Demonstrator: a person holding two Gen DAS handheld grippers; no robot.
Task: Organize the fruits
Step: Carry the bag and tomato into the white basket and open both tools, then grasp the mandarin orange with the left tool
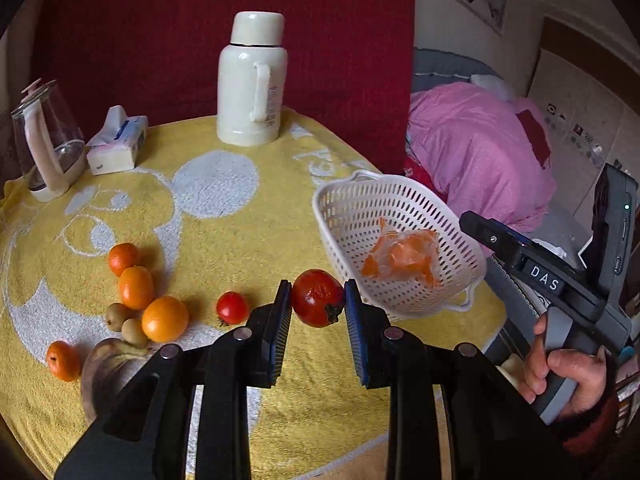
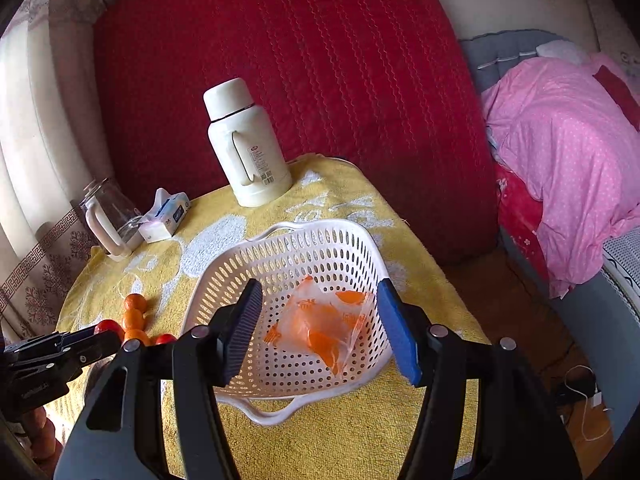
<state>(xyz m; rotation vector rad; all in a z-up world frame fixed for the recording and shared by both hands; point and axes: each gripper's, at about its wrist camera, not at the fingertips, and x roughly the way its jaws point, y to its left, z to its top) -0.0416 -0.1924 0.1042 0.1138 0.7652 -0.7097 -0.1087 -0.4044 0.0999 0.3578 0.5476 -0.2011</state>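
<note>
My left tool (image 1: 318,300) is clamped on the big red fruit (image 1: 317,297), carried just beside the white basket (image 1: 340,196). It looks firm but bruisable, smooth-skinned; I'd keep the pads on its round flanks, away from the dried calyx. My right tool (image 2: 316,320) hangs half wide and empty over the basket, above the one bagged orange item (image 2: 320,330) inside. Well apart from the basket on the tabletop (image 1: 240,240): four oranges (image 1: 165,319), two kiwis (image 1: 134,332), one small red fruit (image 1: 232,307).
</note>
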